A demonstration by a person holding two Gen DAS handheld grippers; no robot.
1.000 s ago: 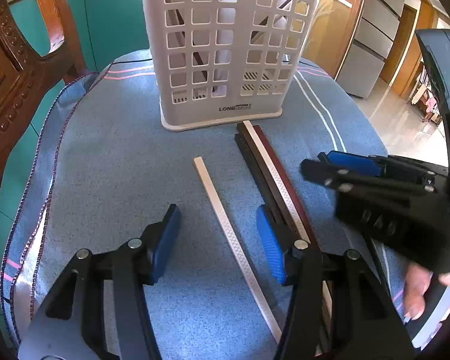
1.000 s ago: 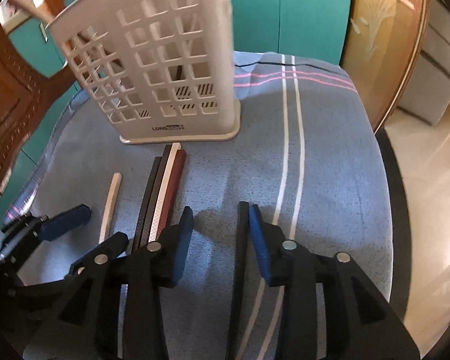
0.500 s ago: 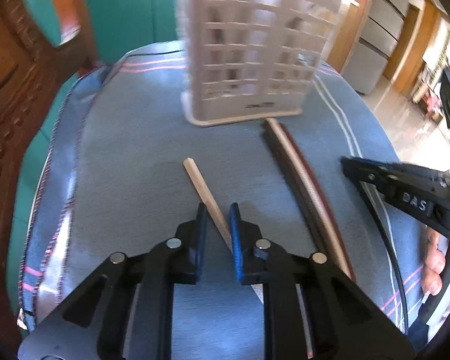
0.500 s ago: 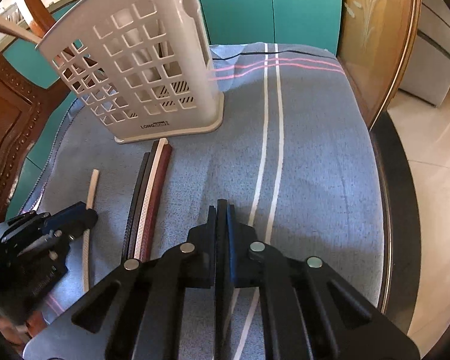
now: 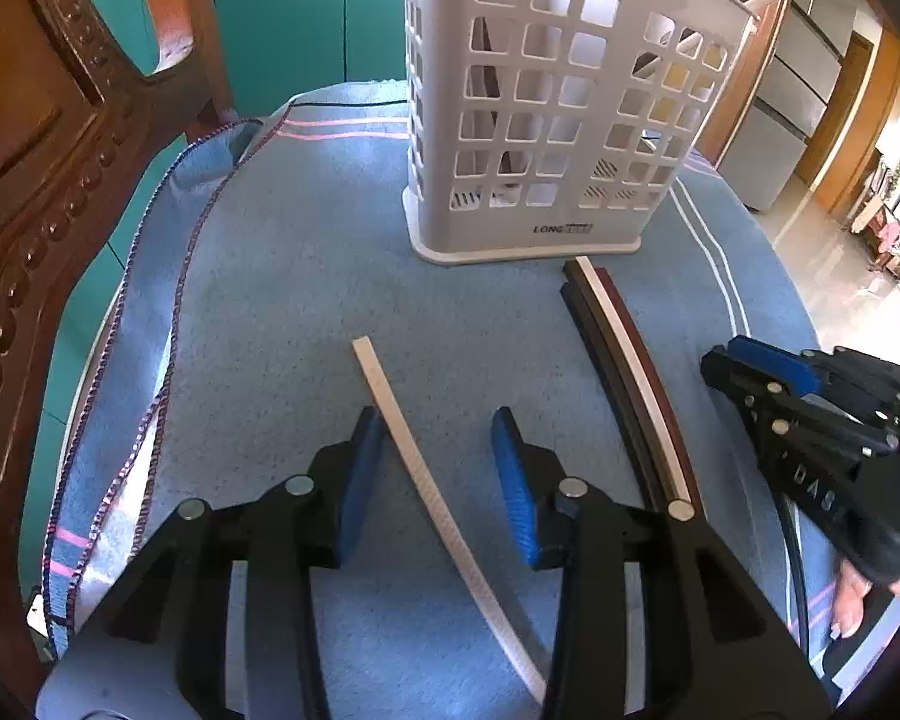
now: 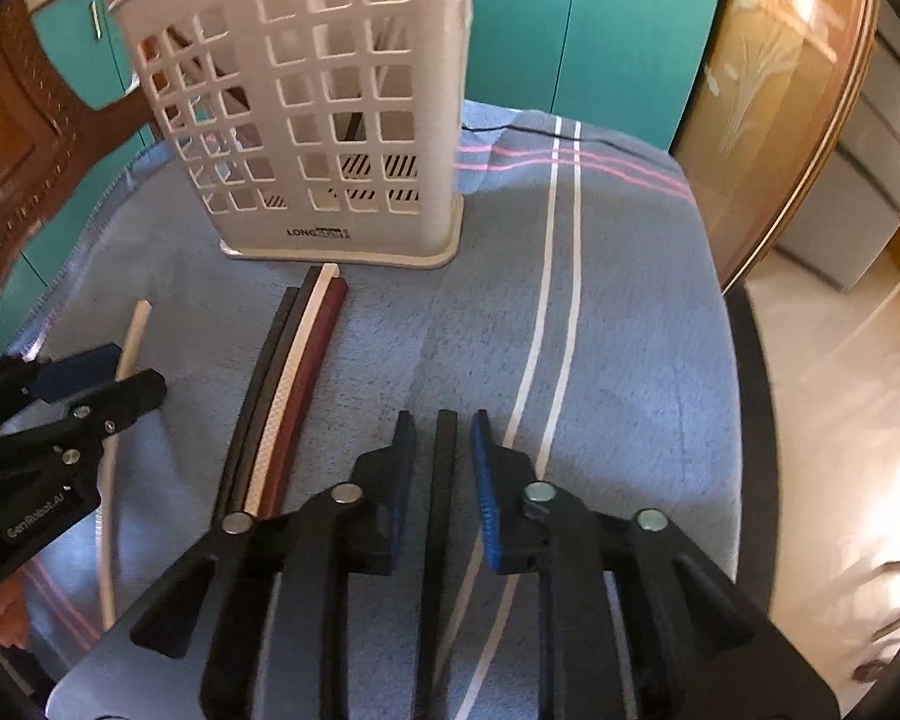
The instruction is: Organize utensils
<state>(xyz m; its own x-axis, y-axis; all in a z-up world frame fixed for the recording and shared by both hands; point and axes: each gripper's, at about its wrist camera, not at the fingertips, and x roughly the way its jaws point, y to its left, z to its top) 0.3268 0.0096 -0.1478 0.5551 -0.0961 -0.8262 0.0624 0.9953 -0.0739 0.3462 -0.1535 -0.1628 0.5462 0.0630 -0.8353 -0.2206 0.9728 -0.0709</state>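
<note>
A white perforated utensil basket point(image 5: 558, 120) stands on the blue cloth point(image 5: 306, 300), with a few sticks inside; it also shows in the right wrist view point(image 6: 330, 108). A white chopstick point(image 5: 438, 498) lies on the cloth between the fingers of my open left gripper point(image 5: 438, 468). A bundle of black, white and dark red chopsticks point(image 5: 624, 372) lies to its right, also seen from the right wrist point(image 6: 288, 396). My right gripper point(image 6: 441, 468) is open, with a black chopstick point(image 6: 441, 510) lying between its pads without touching them.
A carved wooden chair point(image 5: 60, 150) stands at the left of the table. Teal cabinet doors point(image 6: 600, 42) are behind. The table edge point(image 6: 744, 420) drops off to the tiled floor on the right.
Both grippers were shut half a second ago, the left on the white chopstick, the right on the black one. Both have opened, and the sticks lie on the cloth between the fingers.
</note>
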